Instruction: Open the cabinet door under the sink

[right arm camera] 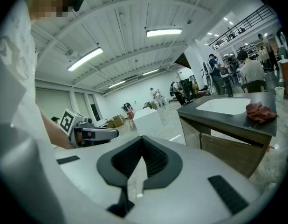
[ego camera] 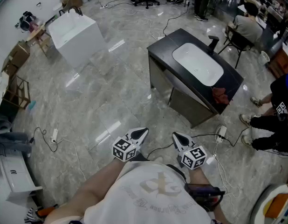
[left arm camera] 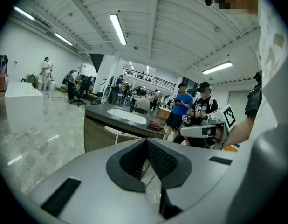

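Two empty grippers are held shut at lower centre: left gripper (ego camera: 142, 133) and right gripper (ego camera: 177, 137). The cabinet door (ego camera: 183, 104) is seen well apart, toward upper right, nearer the right gripper.

Sink cabinet (ego camera: 168, 45): dark top, white rounded-rectangular basin (ego camera: 197, 63) set in it, freestanding on floor (ego camera: 111, 92). Grey-brown doors (ego camera: 183, 101) on front face beneath; flush or ajar, cannot tell.
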